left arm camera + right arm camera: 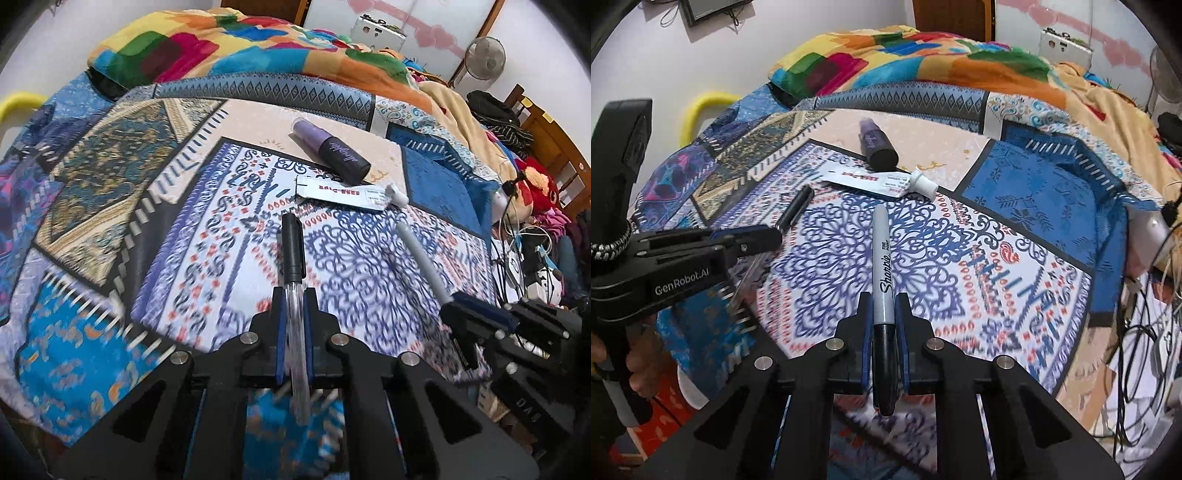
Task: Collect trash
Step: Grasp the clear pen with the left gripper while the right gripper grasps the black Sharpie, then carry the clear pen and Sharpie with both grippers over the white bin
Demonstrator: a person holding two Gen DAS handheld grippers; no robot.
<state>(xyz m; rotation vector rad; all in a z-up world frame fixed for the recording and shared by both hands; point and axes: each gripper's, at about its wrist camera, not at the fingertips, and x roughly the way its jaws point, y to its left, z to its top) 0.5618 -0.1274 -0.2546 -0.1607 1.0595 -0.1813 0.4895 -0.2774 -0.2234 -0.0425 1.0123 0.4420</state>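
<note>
Both grippers are closed on writing tools above the quilt (369, 266), a patchwork cover spread over the bed. The left gripper (294, 295) clamps a pen (293, 258) with a clear barrel and black cap; the barrel lies lengthwise between the blue pads, cap pointing away from the camera, so the pen runs along the finger axis and cannot swing sideways. The right gripper (884, 299) clamps a marker (882, 266) the same way, gripped near the join of its grey barrel and black end, with the grey length projecting forward over the quilt. In each wrist view the other gripper appears at the frame edge with its item between the fingers. Whether either item has fully left the fabric cannot be told; the blurred cloth suggests motion. Two items remain on the quilt beyond the marker tip: a flattened white tube (882, 182) with a white cap, and just past it a purple bottle (877, 146) lying on its side, its dark end near the tube. Both rest flat and well clear of the grippers, so neither obstructs a lift. No bin or bag is visible in either view. Judged from this layout, collection is partway: two pieces are in hand, two wait, and the held pieces likely need depositing before the tube and bottle can be taken.
</note>
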